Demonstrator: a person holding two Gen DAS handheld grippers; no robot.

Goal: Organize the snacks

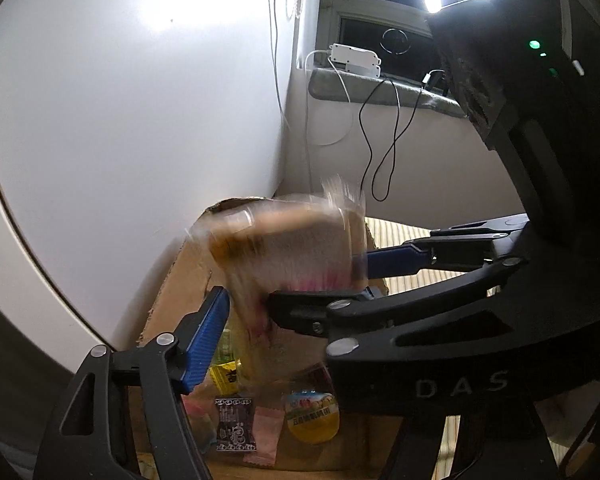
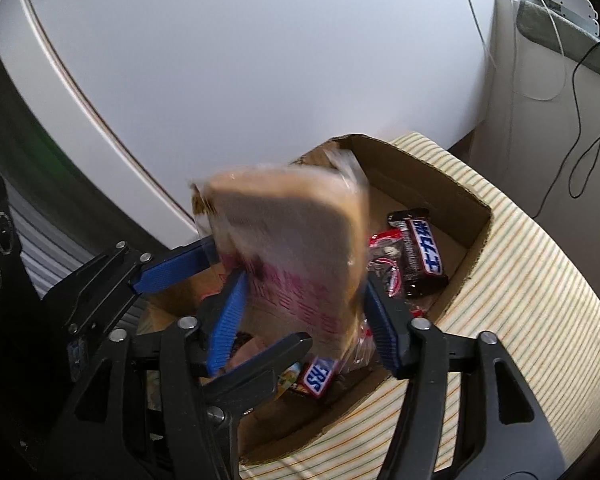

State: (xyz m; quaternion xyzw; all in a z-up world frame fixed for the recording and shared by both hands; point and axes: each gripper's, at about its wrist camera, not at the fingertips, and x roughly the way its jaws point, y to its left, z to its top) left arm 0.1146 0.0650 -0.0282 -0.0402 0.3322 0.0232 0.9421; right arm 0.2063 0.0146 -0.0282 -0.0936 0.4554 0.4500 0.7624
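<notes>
A home room: striped mattress, cluttered windowsill with dangling charger cables, white wall.

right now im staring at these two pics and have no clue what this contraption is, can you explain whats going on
There is no robot: a person holds a two-finger gripper in each hand, each with a wide-angle camera looking along its fingers. One picture comes from the left one, the other from the right. In the right view, the right gripper and left gripper meet around a blurred wrapped bread packet above a cardboard box on a striped cloth. Inside are snacks, including chocolate bars. The blur hides whether either squeezes the packet.
</notes>
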